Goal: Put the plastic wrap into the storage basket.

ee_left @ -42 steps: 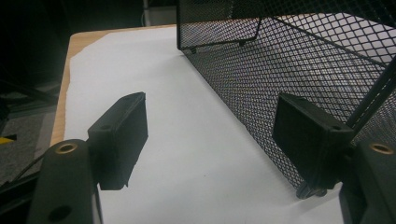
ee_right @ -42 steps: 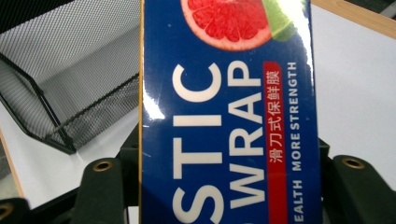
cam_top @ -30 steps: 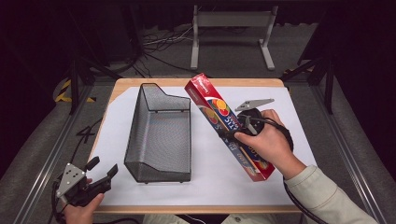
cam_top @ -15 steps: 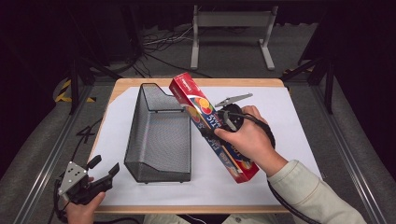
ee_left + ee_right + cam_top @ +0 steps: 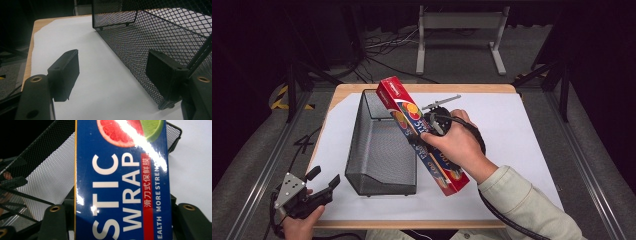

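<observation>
A long red and blue plastic wrap box (image 5: 412, 120) is held tilted, its far end raised above the right wall of a black wire mesh basket (image 5: 379, 150). My right gripper (image 5: 430, 129) is shut on the box around its middle, with a hand wrapped behind it. In the right gripper view the box (image 5: 122, 182) stands between the two jaws, with the basket (image 5: 47, 170) behind it on the left. My left gripper (image 5: 321, 186) rests open at the table's near left corner. Its pads (image 5: 66, 71) stand wide apart beside the basket wall (image 5: 140, 42).
White paper (image 5: 522, 135) covers the wooden table (image 5: 472, 88). A grey metal frame (image 5: 459, 22) stands on the floor beyond the far edge, among cables. Dark rails run along both sides of the table.
My right hand has carried the box leftward, from the paper's right half to the basket's right wall. The left gripper has stayed where it was.
</observation>
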{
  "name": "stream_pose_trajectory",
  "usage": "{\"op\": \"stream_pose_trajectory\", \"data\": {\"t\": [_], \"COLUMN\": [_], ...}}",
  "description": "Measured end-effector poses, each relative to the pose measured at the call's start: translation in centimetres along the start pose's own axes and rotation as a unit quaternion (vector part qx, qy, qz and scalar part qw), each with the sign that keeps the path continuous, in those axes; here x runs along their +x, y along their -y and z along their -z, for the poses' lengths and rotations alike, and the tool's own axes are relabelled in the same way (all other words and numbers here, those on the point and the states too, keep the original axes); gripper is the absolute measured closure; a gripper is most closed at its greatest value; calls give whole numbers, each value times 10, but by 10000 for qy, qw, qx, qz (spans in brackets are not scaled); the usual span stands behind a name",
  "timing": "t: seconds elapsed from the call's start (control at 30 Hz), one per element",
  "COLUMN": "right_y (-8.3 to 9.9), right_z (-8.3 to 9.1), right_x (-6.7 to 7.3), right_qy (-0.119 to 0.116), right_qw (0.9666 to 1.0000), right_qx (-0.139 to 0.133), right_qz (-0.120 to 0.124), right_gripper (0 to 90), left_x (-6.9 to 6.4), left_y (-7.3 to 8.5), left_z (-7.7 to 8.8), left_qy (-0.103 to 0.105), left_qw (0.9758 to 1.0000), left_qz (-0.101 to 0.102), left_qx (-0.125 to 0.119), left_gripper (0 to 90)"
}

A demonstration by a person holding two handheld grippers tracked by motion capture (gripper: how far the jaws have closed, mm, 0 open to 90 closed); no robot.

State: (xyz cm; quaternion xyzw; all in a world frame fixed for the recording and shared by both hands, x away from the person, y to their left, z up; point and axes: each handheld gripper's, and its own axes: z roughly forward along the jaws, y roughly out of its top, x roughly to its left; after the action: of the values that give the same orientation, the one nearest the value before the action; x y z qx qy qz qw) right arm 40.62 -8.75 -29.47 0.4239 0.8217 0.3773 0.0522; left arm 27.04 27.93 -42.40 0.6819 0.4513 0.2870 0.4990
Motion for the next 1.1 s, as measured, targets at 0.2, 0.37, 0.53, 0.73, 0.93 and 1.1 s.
{"op": "stream_pose_trajectory", "data": {"t": [0.2,0.37,0.53,0.73,0.93,1.1], "right_y": [-10,-15,-19,-21,-24,-25], "right_z": [-14,-21,-31,-47,-63,-71], "right_x": [2,4,8,15,14,10], "right_qy": [-118,-85,-106,-225,-233,-259], "right_qw": [9996,9994,9987,9971,9935,9915], "right_qx": [174,184,300,465,713,776], "right_qz": [-198,-292,-396,-551,-860,-1011], "right_gripper": [401,402,401,401,400,398], "left_x": [0,0,0,0,0,0], "left_y": [0,0,0,0,0,0], "left_z": [0,0,-1,-1,0,0], "left_qy": [-5,11,20,32,52,66], "left_qw": [10000,10000,10000,10000,10000,10000], "left_qz": [-16,-30,-59,-63,-46,-38], "left_qx": [-2,7,9,7,4,3], "left_gripper": [278,278,278,278,278,278]}}
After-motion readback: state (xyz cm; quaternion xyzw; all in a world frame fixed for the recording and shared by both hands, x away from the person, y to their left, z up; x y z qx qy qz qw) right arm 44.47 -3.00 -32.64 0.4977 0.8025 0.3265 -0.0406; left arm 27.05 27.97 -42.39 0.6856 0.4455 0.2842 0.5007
